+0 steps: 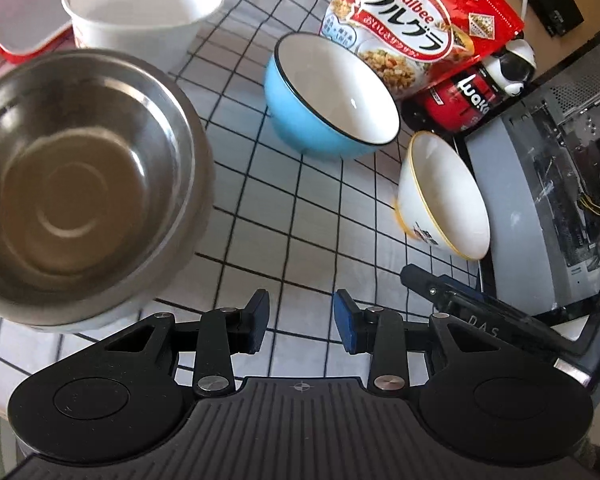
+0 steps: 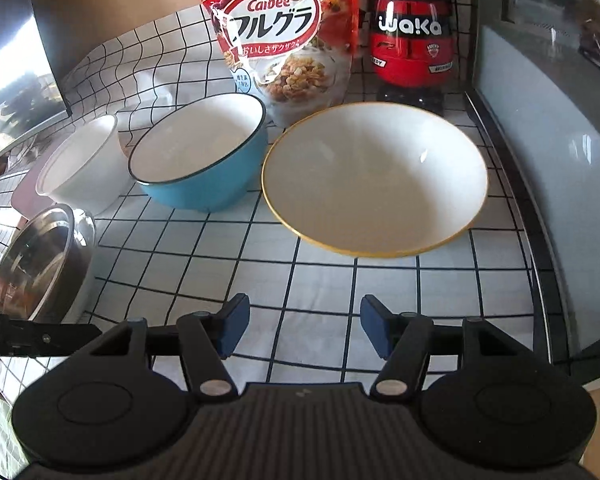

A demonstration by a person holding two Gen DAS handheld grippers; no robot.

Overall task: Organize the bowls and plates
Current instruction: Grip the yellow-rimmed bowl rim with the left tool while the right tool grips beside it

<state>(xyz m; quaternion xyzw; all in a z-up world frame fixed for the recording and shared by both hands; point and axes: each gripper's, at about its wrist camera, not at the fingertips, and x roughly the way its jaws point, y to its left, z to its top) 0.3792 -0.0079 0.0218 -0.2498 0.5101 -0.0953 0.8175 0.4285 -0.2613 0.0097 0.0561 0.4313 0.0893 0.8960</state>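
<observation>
Several bowls stand on a white cloth with a black grid. A steel bowl [image 1: 80,188] [image 2: 36,264] sits at the left, close to my left gripper [image 1: 301,322], which is open and empty just right of its rim. Further back are a white bowl [image 1: 140,12] [image 2: 84,164] and a blue bowl [image 1: 328,96] [image 2: 200,156] with a white inside. A white bowl with a yellow rim [image 1: 444,196] [image 2: 374,178] lies straight ahead of my right gripper [image 2: 304,330], which hangs open and empty short of its near edge.
A red cereal bag [image 1: 416,16] [image 2: 284,32] and a red Waka figure bottle [image 1: 472,92] [image 2: 414,36] stand behind the bowls. A grey appliance [image 1: 548,184] [image 2: 548,160] borders the right side. A red box with a grey lid [image 1: 20,20] sits at the far left.
</observation>
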